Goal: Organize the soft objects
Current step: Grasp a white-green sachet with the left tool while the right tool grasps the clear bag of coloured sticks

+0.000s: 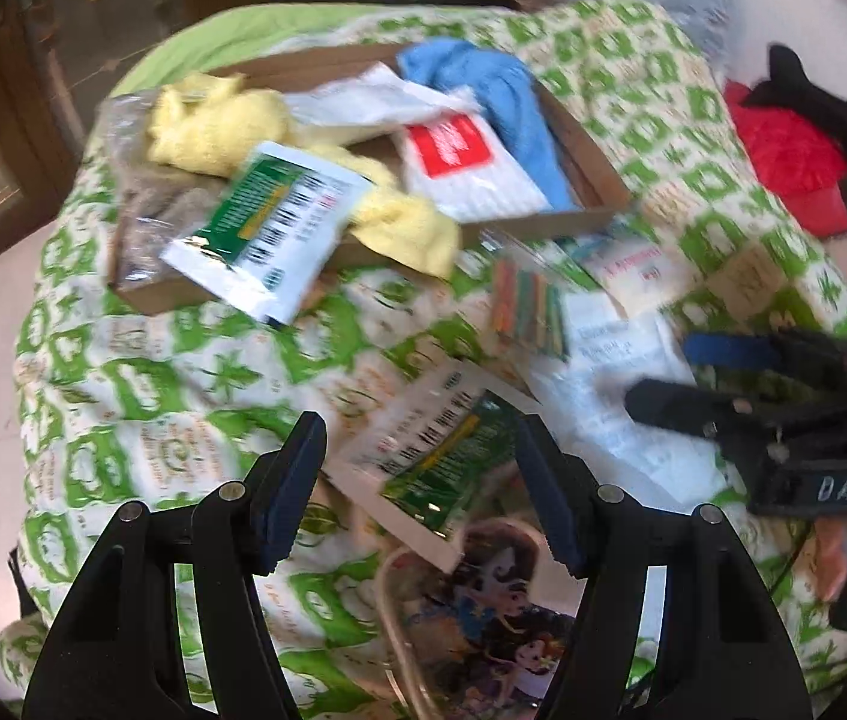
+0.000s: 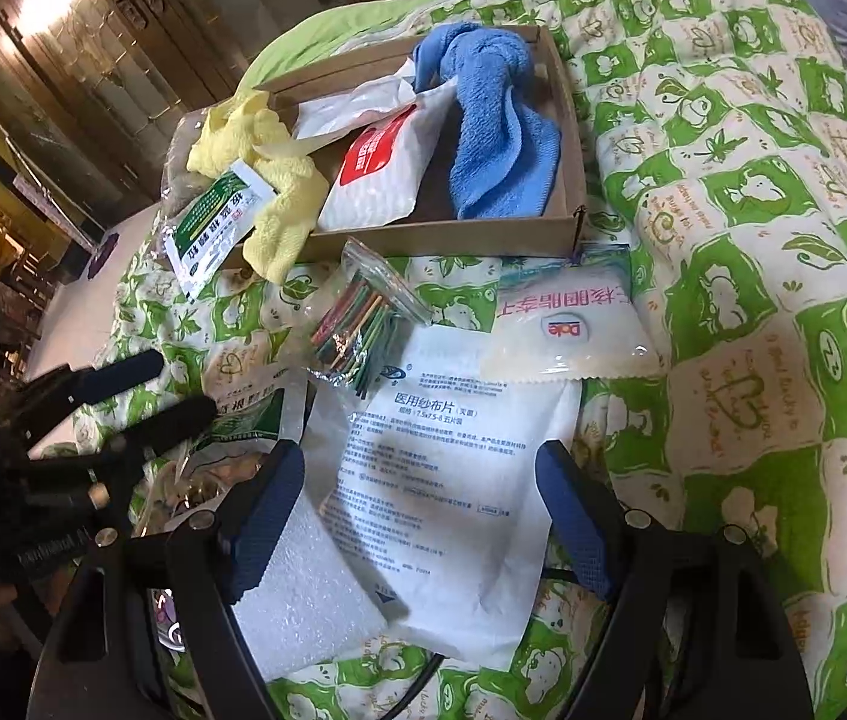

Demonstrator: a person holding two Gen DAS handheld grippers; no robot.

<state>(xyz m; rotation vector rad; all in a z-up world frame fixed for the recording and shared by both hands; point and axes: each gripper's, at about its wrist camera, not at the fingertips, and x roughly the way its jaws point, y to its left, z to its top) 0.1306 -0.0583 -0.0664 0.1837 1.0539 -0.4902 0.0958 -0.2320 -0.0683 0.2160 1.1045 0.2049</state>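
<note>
While both grippers hang spread and empty | left gripper: green sachet lies just ahead between its fingers, judged light, slick, best pinched at an edge | right gripper: gauze pack lies beneath, judged soft, crinkly, best nipped at a corner.

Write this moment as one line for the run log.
left gripper: open over green packet | right gripper: open over white gauze pack | blue towel: in box

Terry blue towel, matt cardboard tray
</note>
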